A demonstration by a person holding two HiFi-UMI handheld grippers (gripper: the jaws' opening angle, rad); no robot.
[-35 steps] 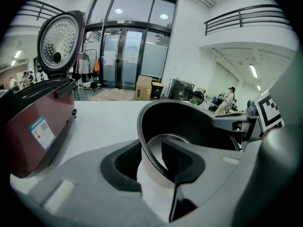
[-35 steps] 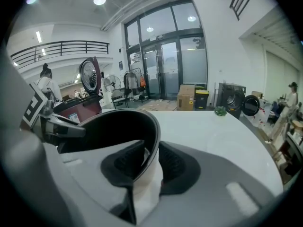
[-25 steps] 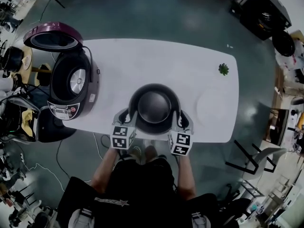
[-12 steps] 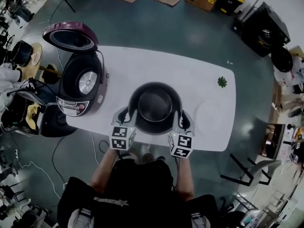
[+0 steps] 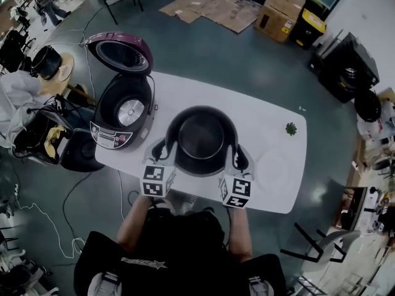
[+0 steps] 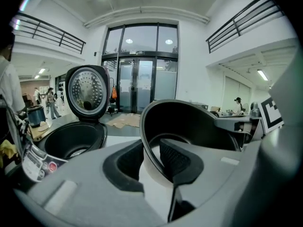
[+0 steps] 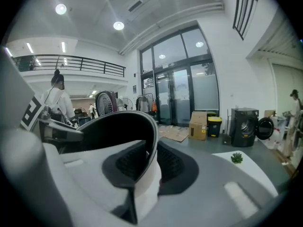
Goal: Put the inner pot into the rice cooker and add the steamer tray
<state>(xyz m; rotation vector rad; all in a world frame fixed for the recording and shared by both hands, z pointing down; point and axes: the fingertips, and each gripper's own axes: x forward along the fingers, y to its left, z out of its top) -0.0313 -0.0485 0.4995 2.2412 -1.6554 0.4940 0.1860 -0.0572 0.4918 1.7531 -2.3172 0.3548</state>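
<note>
The dark round inner pot [image 5: 201,139] hangs above the white table [image 5: 271,128], carried between both grippers. My left gripper [image 5: 165,151] is shut on its left rim, one pad inside the wall and one outside [image 6: 151,157]. My right gripper [image 5: 237,158] is shut on the right rim the same way [image 7: 149,161]. The purple rice cooker [image 5: 123,111] stands open at the table's left end, its bowl empty [image 6: 75,141] and its lid [image 5: 120,51] tipped back. A faint white round shape [image 5: 274,165], perhaps the steamer tray, lies on the table to the right.
A small green plant [image 5: 291,129] sits near the table's far right edge. Another dark cooker [image 5: 79,150] and bags stand on the floor left of the table. Cardboard boxes [image 5: 281,8] and flattened card lie on the floor beyond.
Both grippers have risen with the inner pot, which now looks larger and nearer the head camera. The view has swung, so the rice cooker lies closer to the pot.
</note>
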